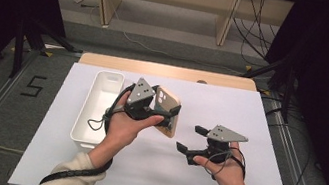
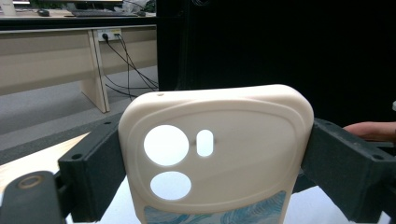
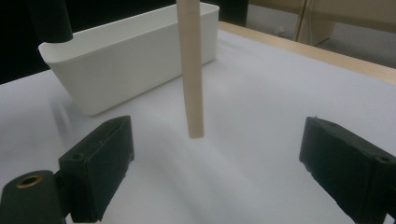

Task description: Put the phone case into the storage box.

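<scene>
The left gripper has a cream phone case clamped between its jaws, one jaw pressing on each long edge. In the left gripper view the case faces the camera, showing its round and oblong camera cut-outs and a strip of blue-green pattern along its lower edge. It is lifted clear of the tabletop and hangs just to the right of the white bin, with its lower end pointing down at the white sheet.

The right gripper sits further right of the bin, beyond the case, with its jaws spread wide and nothing between them. Its own view looks at the case edge-on, a thin cream strip hanging in the air, with the bin behind it.

As I read it, the pickup is done: the case is gripped firmly and off the surface. What seems left is the placing. From where I stand the bin looks empty, though part of its inside is hidden behind the left hand. The case is beside the bin, not over it, so it would have to be carried across above the bin's opening, lowered and let go. The empty right gripper may be waiting to take or steady the case, but I cannot say which.
</scene>
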Demonstrator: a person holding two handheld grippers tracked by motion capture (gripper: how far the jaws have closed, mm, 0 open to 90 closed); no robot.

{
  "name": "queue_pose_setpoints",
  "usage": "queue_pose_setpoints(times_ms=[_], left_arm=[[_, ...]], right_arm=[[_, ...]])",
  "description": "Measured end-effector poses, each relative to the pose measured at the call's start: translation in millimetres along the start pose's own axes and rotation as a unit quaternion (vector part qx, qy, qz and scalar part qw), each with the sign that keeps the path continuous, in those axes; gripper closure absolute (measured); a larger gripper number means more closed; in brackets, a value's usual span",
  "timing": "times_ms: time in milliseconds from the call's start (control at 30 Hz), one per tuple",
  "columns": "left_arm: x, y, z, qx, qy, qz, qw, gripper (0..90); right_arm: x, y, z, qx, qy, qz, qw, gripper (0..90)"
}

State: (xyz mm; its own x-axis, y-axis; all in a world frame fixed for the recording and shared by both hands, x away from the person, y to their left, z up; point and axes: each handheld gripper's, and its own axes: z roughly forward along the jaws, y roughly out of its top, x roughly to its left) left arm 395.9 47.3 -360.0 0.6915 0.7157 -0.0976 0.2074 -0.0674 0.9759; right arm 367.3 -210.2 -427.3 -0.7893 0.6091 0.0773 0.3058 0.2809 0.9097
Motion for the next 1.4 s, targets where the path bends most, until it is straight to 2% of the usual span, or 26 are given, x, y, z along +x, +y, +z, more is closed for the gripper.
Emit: queue_pose_setpoints(times_ms=[733,1033,1400], left_arm=[[13.0,6.1,-11.3,-0.008,0.018,-0.002,0.9998,10.9],[18.0,9.0,-15.5,-0.011,0.026,-0.004,0.9996,10.9],[23.8,11.9,-21.2,-0.011,0.035,-0.001,0.9993,10.9]], right_arm=[[-9.7,-6.2,-16.5,-0.013,-0.016,0.005,0.9998,10.6],[-17.6,-10.2,-29.2,-0.020,-0.020,0.007,0.9996,10.6],[-25.4,-18.1,-41.8,-0.016,-0.029,0.010,0.9994,10.6]])
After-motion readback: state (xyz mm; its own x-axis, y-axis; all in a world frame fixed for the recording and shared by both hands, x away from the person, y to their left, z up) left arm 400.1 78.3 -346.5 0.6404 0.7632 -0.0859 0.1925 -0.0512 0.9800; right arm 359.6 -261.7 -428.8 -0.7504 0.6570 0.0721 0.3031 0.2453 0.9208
